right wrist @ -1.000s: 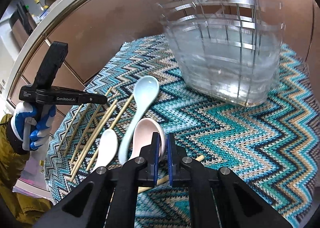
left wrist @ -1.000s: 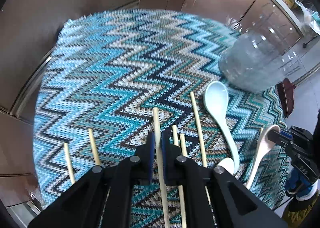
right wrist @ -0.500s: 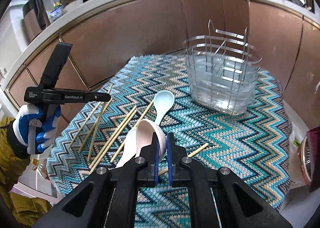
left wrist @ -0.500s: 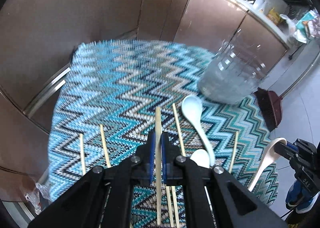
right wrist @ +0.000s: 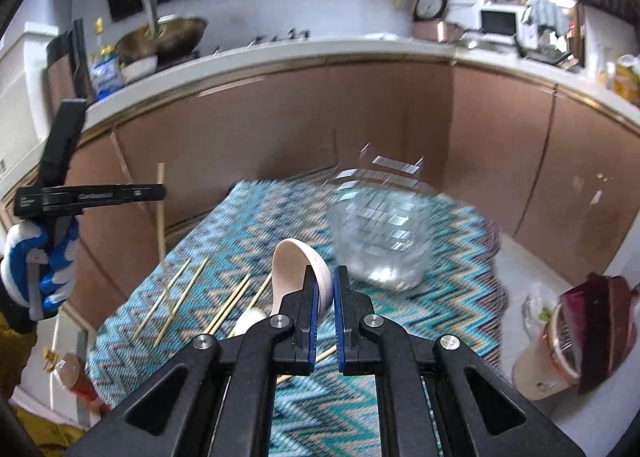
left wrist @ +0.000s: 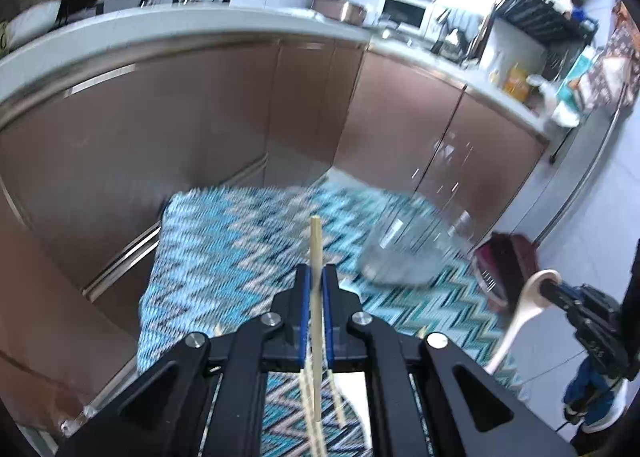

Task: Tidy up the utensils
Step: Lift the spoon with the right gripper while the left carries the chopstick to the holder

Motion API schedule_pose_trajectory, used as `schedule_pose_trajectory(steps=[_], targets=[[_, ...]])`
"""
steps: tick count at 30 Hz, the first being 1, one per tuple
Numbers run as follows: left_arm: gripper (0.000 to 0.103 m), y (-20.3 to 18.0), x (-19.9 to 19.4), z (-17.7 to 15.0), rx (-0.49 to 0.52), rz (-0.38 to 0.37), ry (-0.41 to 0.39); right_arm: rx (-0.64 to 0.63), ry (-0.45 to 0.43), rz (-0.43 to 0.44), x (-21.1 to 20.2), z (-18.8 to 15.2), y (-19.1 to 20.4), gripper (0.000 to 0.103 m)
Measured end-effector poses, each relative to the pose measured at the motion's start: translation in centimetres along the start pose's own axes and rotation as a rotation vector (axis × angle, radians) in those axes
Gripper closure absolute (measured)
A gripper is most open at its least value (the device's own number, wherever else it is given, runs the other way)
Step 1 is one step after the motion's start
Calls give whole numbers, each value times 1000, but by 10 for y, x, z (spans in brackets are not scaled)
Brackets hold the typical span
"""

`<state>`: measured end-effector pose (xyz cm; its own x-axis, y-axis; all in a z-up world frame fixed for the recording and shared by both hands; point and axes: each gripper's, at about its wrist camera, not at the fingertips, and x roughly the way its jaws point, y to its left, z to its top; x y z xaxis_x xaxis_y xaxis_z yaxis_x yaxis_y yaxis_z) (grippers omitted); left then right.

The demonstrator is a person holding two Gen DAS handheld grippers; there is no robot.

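My left gripper is shut on a wooden chopstick and holds it upright, high above the zigzag cloth. It also shows in the right wrist view. My right gripper is shut on a pale pink spoon, lifted above the cloth; the spoon also shows in the left wrist view. A clear plastic utensil holder stands at the cloth's far right. Several chopsticks and a white spoon lie on the cloth.
Brown cabinet fronts and a white counter curve behind the table. A dark red dustpan stands on the floor at the right. A bottle stands on the floor at the left.
Both grippers have risen well above the cloth, each carrying its utensil, and the views have tilted up toward the counter.
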<state>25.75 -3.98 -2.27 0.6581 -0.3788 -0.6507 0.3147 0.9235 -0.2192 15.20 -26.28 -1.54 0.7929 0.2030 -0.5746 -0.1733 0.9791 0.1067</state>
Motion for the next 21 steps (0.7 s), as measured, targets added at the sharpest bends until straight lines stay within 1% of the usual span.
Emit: schedule_pose_trajectory(steps=[2, 6, 11, 13, 16, 18, 21], targets=[[98, -9, -5, 15, 2, -19, -27, 8, -32, -29, -5, 13, -9, 96], [98, -29, -16, 58, 1, -69, -107, 20, -89, -73, -7, 39, -25, 96], [98, -58, -18, 103, 8, -123, -201, 6, -172, -174, 0, 79, -42, 96], [98, -73, -9, 115, 23, -130, -226, -13, -203, -232, 8, 92, -45, 96], [98, -92, 13, 128, 28, -134, -236, -55, -219, -309, 26, 102, -47, 96], [98, -105, 33, 130, 42, -110, -256, -77, -218, -345, 37, 103, -48, 96], [98, -114, 60, 127, 33, -104, -273, -98, -216, -394, 56, 97, -50, 96]])
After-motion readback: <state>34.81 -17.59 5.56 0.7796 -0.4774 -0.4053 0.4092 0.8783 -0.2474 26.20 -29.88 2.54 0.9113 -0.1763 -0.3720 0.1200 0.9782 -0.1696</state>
